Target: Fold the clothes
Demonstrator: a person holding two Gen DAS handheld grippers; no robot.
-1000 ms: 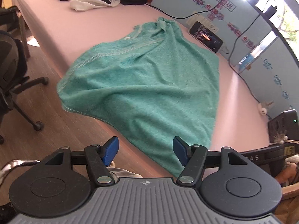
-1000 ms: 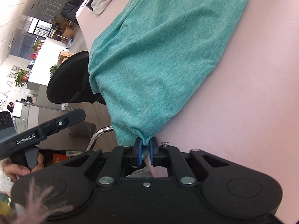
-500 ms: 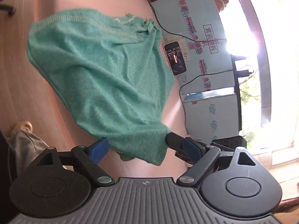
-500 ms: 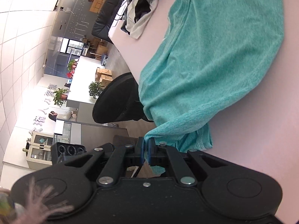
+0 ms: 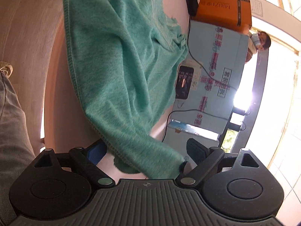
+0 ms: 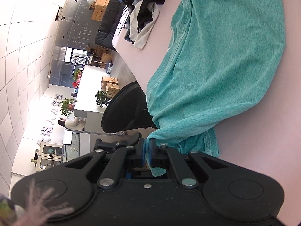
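Observation:
A teal knit garment [image 5: 120,60] lies rumpled on the pink table [image 5: 56,86]. My left gripper [image 5: 145,150] is open, and the garment's near hem runs down between its blue fingers, touching neither pad that I can see. In the right wrist view the same teal garment [image 6: 222,60] stretches away over the pink table [image 6: 263,150]. My right gripper [image 6: 147,150] is shut on a corner of its hem, with cloth bunched and hanging below the pads.
A phone [image 5: 184,82] and cables lie by light blue boards [image 5: 216,75] at the table's back. An orange box [image 5: 223,9] stands farther off. A heap of black and white clothes [image 6: 144,17] sits at the table's far end. A black office chair [image 6: 126,109] stands beside the table.
My left gripper has rolled and closed in on the near hem, which now lies between its open fingers. The right gripper keeps its hold and has lifted the corner a little.

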